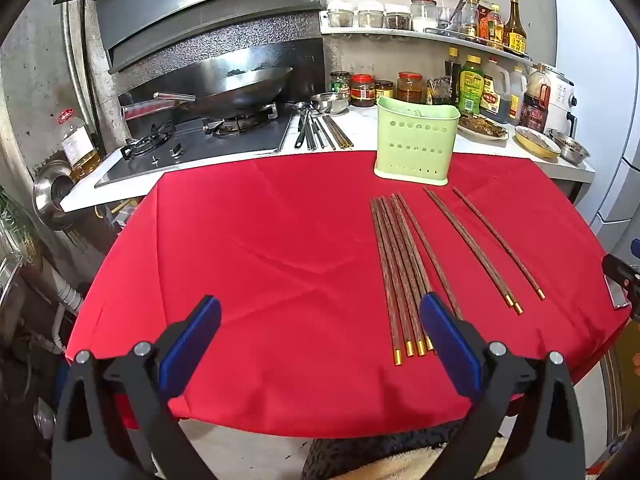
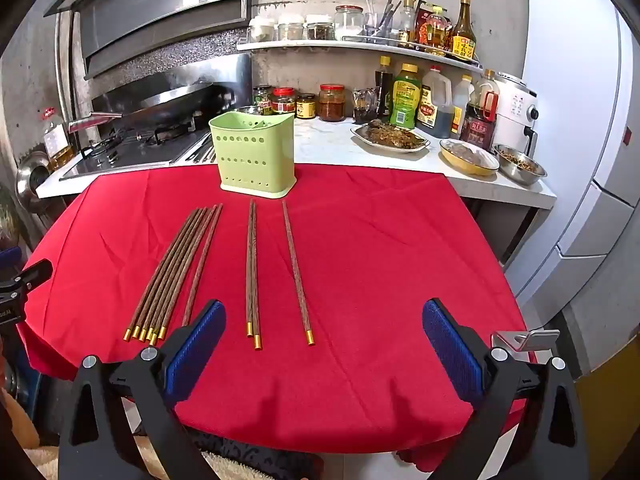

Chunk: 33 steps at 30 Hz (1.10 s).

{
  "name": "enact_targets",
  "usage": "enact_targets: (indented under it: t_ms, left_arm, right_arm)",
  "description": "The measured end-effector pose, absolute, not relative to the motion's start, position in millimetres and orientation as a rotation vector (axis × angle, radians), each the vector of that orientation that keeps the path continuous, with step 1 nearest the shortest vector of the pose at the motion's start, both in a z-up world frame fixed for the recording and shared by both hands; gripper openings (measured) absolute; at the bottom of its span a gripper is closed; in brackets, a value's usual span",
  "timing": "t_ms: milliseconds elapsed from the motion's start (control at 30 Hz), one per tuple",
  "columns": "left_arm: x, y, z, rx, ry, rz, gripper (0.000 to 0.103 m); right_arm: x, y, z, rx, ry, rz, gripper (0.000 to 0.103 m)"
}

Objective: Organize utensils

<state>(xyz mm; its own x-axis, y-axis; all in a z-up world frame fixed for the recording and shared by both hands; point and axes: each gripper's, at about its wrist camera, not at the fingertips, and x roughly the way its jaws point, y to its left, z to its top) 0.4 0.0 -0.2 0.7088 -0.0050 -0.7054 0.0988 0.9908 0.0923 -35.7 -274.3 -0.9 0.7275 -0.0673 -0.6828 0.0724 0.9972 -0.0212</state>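
Left gripper [image 1: 320, 322] hovers over the near edge of the tabletop [image 1: 260, 260], w/ red cloth on it; fingers [image 1: 192, 344] spread wide, nothing held. Right gripper [image 2: 324, 326] likewise wide open & empty, blue pads facing inward.

Chopsticks lie on the cloth in three lots, gold caps toward the cameras. Big bundle [image 2: 172, 272] is fanned slightly, tips nearly touching. In left wrist view it sits just beside & partly behind the right-hand finger, which covers the lower end of at least one stick. In right wrist view the same bundle is just left of the left-hand finger; one loose stick runs down behind that pad, cap end hidden. The pair [image 2: 252, 272] lies between the right gripper's fingers, closer to the left one. The single stick [image 2: 297, 276] is just right of the pair, also inside the gap, not touching either pad.

Green holder [image 2: 256, 156], perforated, stands upright at the far edge of the cloth, beyond the chopstick tips, apart from them. Its inside is hard to make out.

Exact stick count in the bundle can't be told, since they overlap. Opposite gripper shows only as a dark sliver at frame edge in each view. Behind: stove [image 1: 192, 144] w/ wok [image 1: 236, 88], jars & bottles.
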Motion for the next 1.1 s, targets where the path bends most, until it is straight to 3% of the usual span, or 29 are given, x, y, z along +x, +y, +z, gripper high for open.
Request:
enact_targets:
  t_ms: [1100]
  left_arm:
    - [-0.3,4.5,5.0,0.119,0.765,-0.048,0.097]
  right_arm:
    - [-37.0,-272.5,-0.1,0.012,0.743,-0.073,0.097]
